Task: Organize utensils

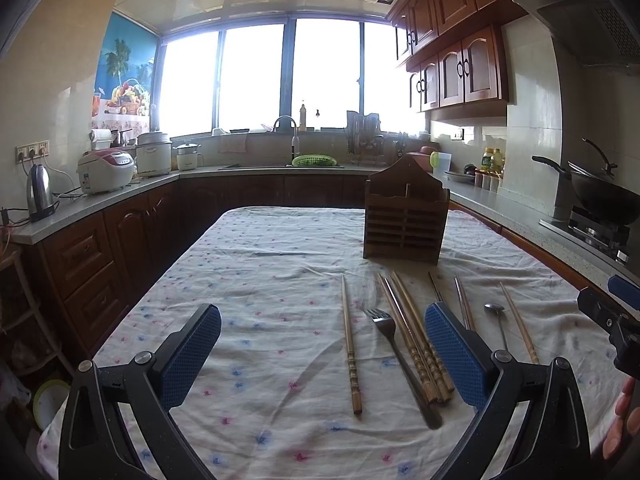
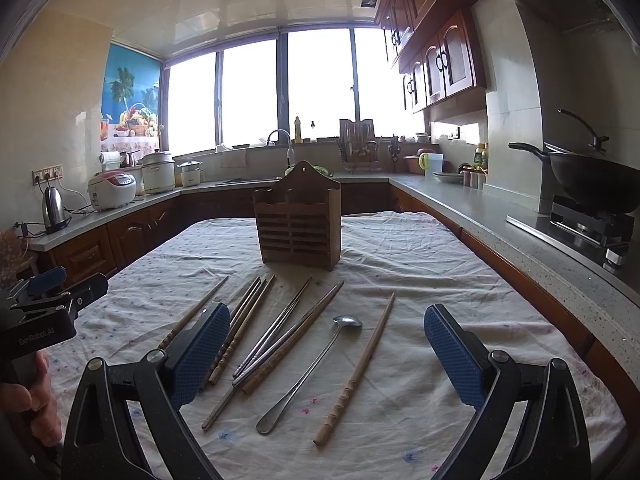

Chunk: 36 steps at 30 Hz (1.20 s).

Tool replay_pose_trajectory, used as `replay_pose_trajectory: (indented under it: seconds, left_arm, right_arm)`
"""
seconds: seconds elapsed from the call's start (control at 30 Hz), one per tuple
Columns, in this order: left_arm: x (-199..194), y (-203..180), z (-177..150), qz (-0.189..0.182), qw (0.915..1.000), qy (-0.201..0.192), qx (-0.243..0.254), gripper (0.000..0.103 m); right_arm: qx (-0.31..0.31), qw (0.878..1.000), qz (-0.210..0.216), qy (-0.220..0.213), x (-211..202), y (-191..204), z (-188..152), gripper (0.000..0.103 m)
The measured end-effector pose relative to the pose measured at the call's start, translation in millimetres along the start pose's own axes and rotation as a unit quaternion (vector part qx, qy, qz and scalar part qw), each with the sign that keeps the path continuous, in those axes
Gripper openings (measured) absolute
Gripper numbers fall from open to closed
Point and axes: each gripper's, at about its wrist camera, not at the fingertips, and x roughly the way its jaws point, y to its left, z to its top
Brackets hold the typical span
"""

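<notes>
While both grippers, left (image 1: 322,354) and right (image 2: 326,354), hover with fingers spread and empty, chopsticks (image 2: 290,338), fork (image 1: 394,354) and spoon (image 2: 308,372) lie on the surface (image 1: 260,264) before the wooden holder (image 2: 298,222).

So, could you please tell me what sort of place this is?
A home kitchen, most likely: a wok on a gas stove, a rice cooker on the counter, and wooden cabinets.

The left gripper (image 1: 322,354) has its two blue fingers spread wide apart, holding nothing. The right gripper (image 2: 327,354) is wide apart too, with nothing between its fingers. Both sit low, side by side, pointing forward.
</notes>
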Motion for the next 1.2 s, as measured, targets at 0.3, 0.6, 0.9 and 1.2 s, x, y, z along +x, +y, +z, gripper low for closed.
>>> replay_pose_trajectory:
  seconds: [0.3, 0.6, 0.9, 1.2]
  left_arm:
    - [0.5, 0.3, 0.6, 0.000, 1.0000, 0.000, -0.001, 0.102]
    - [4.4, 1.7, 0.8, -0.004, 1.0000, 0.007, -0.003, 0.102]
    - [36.9, 10.9, 16.4, -0.037, 0.9966, 0.067, -0.029, 0.102]
    - [91.5, 13.4, 39.6, -0.100, 0.9818, 0.151, -0.057, 0.091]
  right_arm:
    - [0.000, 1.000, 0.002, 0.001, 1.5, 0.8, 0.5, 0.099]
    - [0.003, 1.000, 0.005, 0.005, 2.8, 0.9, 0.5, 0.099]
    - [0.028, 0.999, 0.024, 0.032, 15.6, -9.5, 7.7, 0.099]
    - [0.085, 0.988, 0.058, 0.113, 60.5, -32.2, 10.2, 0.095]
